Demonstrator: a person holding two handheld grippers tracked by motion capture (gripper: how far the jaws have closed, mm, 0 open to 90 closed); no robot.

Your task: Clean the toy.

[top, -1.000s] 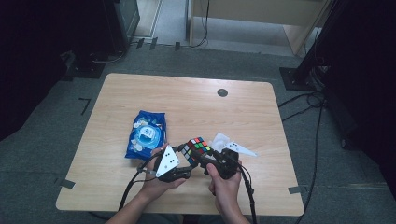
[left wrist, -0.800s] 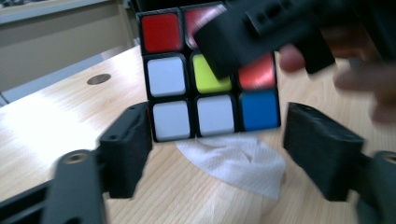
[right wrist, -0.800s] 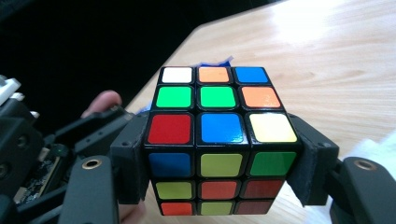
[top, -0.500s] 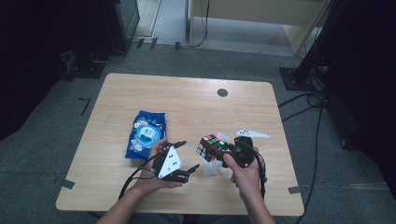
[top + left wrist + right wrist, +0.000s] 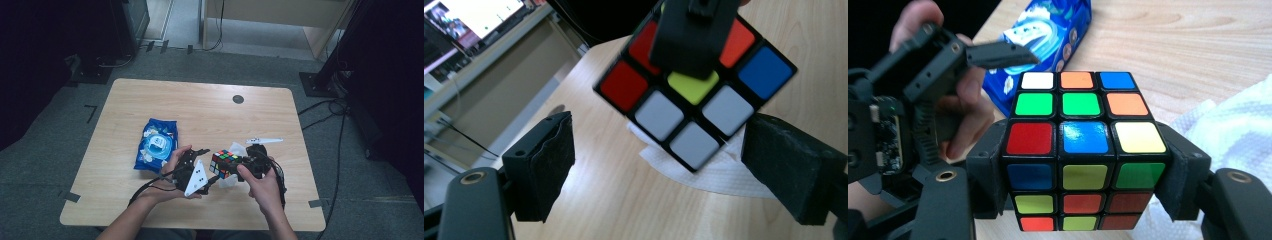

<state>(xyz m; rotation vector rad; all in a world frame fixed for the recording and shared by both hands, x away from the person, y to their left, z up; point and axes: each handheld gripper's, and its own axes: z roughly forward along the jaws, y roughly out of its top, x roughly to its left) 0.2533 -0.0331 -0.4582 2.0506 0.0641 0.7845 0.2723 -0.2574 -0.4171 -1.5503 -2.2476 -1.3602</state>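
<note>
Cube [image 5: 224,163], the twisting colour-puzzle kind, is held off the table [image 5: 210,115] near its front edge, clamped by the right gripper [image 5: 239,166]. In the right gripper view both black pads press flat on opposite sides of the cube [image 5: 1083,150], jaws partly spread to its width. The right hand [image 5: 262,182] comes in from 6 o'clock, forearm angled up the frame, gripper pointing toward 9 o'clock.

Left gripper [image 5: 209,170] sits at 9 o'clock of the cube, just beside it, aimed toward 3 o'clock. Its jaws have just been opening and now stand wide; in the left gripper view the cube [image 5: 696,95] hangs ahead of the pads, clear of both. The left hand [image 5: 172,172] wraps the gripper body, palm turned up, fingers curled over.

White tissue [image 5: 235,150] lies on the table under and behind the cube. Blue wipes pack [image 5: 156,145] lies flat at 10 o'clock of the cube, well apart.
</note>
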